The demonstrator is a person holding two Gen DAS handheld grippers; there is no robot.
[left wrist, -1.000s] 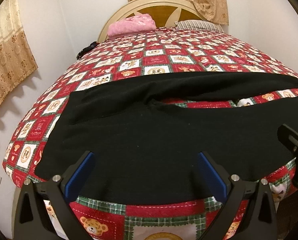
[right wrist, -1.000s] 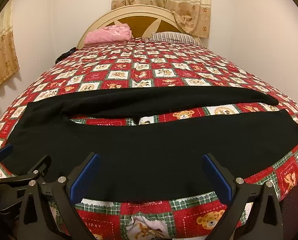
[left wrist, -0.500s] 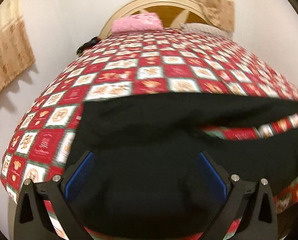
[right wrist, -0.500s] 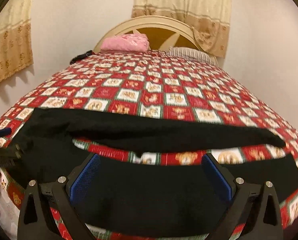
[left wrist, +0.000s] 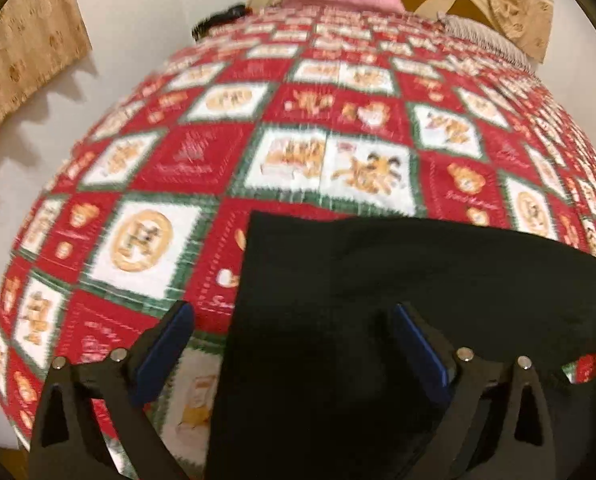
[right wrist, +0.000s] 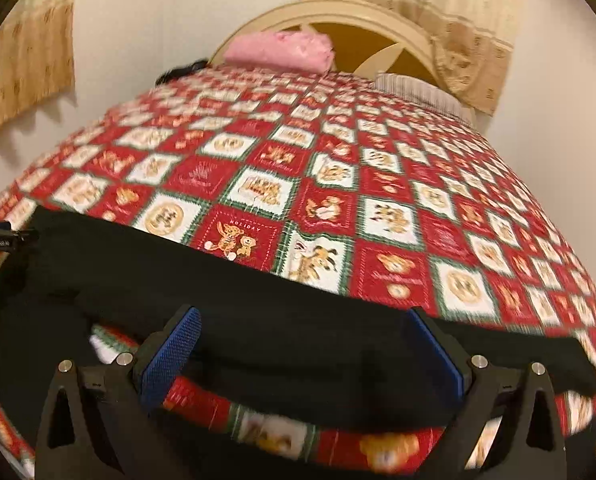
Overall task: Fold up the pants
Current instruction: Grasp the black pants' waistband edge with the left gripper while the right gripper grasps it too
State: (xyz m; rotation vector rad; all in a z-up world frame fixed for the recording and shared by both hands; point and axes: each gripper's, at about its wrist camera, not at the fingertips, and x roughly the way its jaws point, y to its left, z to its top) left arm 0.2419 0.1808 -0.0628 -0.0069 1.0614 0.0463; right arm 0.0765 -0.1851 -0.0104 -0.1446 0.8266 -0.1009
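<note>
Both my claws have pushed in low over the black pants (left wrist: 378, 320) since a second ago, so I judge the grab for the first fold is close. My left gripper (left wrist: 293, 344) gapes wide over the waist end's left edge; my right gripper (right wrist: 304, 348), equally wide, straddles the far leg on the teddy-bear quilt (right wrist: 338, 184).

Bed (right wrist: 478, 216) under red patchwork quilt (left wrist: 201, 160), black pants (right wrist: 281, 320) across near edge, pink bundle (right wrist: 279, 50) by headboard.

The pants (left wrist: 378, 280) are matt black cloth. The quilt (right wrist: 338, 168) is printed, stitched fabric. Gripper pads (right wrist: 169, 356) look like textured blue rubber on matt black plastic, with shiny metal screws (right wrist: 478, 361).
</note>
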